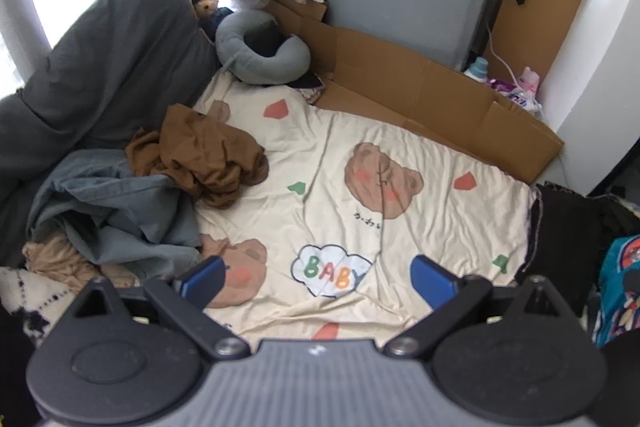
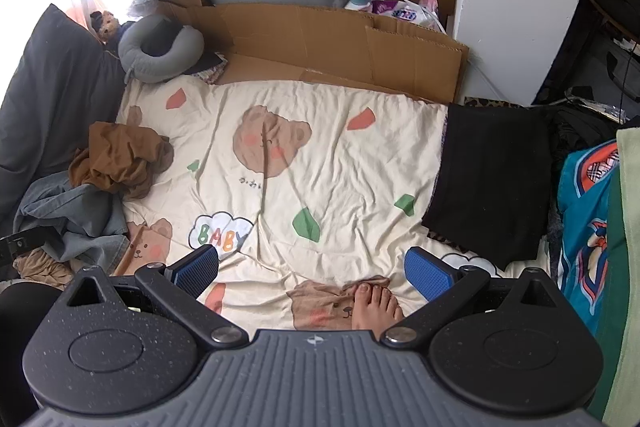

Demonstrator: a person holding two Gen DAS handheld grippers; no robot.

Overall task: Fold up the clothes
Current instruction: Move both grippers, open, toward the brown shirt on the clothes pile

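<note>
Both grippers hover above the bed, empty. The left gripper (image 1: 316, 277) has its fingers spread wide and grasps nothing; the right gripper (image 2: 312, 267) is likewise released, its blue pads well apart.

Location of the clothes: an unfolded heap lies at the left edge of the cream bear-print sheet (image 2: 340, 163). It consists of a crumpled brown garment (image 1: 208, 163) at the far end, a grey-blue garment (image 1: 116, 215) nearer, and a tan garment (image 1: 60, 259) partly buried under it. A black garment (image 2: 488, 179), apparently already folded flat, lies at the right edge of the sheet. The middle of the sheet is free for folding.

Probable faults from this position:

- Multiple pick-up. The brown and grey-blue garments touch and overlap; a deep grasp into the heap may lift both together.
- Sheet capture. The sheet is wrinkled and loose. Fingers closing low on a garment edge may pinch the sheet with it and drag the work area.
- Foot obstruction. The person's bare foot (image 2: 376, 307) rests on the near sheet, just beyond the right gripper; a garment spread there would lie on it and fold unevenly.
- Disturbing the black garment when spreading the next item to the right.
</note>
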